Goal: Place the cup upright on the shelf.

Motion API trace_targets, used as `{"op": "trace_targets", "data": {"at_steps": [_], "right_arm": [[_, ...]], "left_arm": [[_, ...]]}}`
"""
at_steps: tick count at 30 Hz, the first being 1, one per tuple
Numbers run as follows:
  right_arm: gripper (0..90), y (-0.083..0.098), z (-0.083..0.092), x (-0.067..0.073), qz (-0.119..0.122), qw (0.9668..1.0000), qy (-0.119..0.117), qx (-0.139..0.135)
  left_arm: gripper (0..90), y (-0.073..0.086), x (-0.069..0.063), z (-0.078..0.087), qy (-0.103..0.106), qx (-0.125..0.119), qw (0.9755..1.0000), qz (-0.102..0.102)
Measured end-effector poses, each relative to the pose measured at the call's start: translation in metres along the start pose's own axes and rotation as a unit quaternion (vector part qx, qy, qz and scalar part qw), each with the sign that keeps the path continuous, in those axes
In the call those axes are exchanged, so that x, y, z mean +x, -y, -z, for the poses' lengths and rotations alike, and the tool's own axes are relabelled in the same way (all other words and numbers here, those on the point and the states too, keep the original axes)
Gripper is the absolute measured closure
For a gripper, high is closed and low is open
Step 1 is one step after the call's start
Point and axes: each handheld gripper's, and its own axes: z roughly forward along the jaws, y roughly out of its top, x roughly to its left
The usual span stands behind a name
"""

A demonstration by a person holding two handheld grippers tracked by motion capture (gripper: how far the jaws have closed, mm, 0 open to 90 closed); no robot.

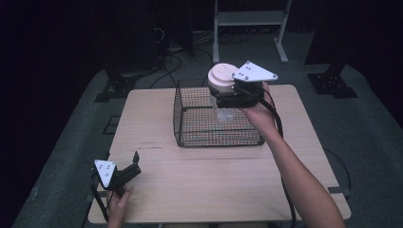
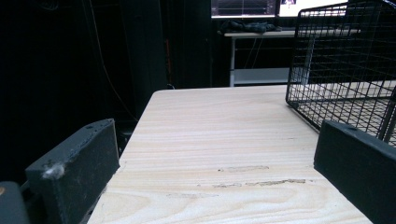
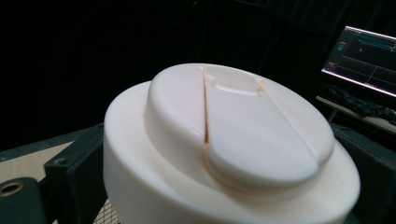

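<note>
Right tool (image 1: 223,97): closed on a clear jar (image 1: 224,113) with a cream lid (image 1: 222,76), gripped just below the lid. Its two black jaws stand against opposite sides of the lid's rim in the right gripper view, where the lid (image 3: 233,154) shows a raised flip section with a hinge line. The jar is held upright, above the back part of a black wire basket (image 1: 190,137); whether its base touches the basket floor cannot be told. The basket stands on the wooden desk (image 1: 214,185), toward the far edge.

Left tool (image 1: 132,166): open, jaws spread wide with nothing between them, held low at the near left corner of the desk, well apart from the basket. In the left gripper view it faces along the desk surface, with the basket (image 2: 345,60) at upper right.
</note>
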Motion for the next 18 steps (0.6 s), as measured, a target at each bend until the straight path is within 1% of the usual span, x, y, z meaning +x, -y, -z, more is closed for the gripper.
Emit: {"op": "trace_targets", "data": {"at_steps": [3, 4, 5, 10, 14, 17, 18], "right_arm": [[4.0, 0.000, -0.007, -0.005, 0.002, 1.0000, 0.006, -0.001], [4.0, 0.000, -0.007, -0.005, 0.002, 1.0000, 0.006, -0.001], [4.0, 0.000, -0.010, -0.007, 0.001, 0.9999, 0.011, -0.002], [4.0, 0.001, -0.019, -0.011, 0.001, 0.9999, 0.017, 0.001], [4.0, 0.002, -0.030, -0.014, -0.004, 0.9998, 0.020, 0.005], [4.0, 0.004, -0.037, -0.016, -0.008, 0.9998, 0.017, 0.009], [4.0, 0.005, -0.039, -0.016, -0.008, 0.9997, 0.020, 0.011]], "left_arm": [[0.0, 0.000, 0.000, 0.000, -0.001, 0.000, 1.0000, 0.002], [0.0, 0.000, 0.000, 0.000, -0.001, 0.000, 1.0000, 0.002], [0.0, 0.000, 0.000, 0.000, -0.001, 0.001, 1.0000, 0.002], [0.0, 0.000, 0.000, 0.000, -0.001, 0.000, 1.0000, 0.003], [0.0, 0.000, 0.001, 0.000, -0.001, 0.000, 1.0000, 0.003], [0.0, 0.000, 0.001, 0.000, -0.001, 0.000, 1.0000, 0.003], [0.0, 0.000, 0.000, 0.000, -0.001, 0.000, 1.0000, 0.003]]}}
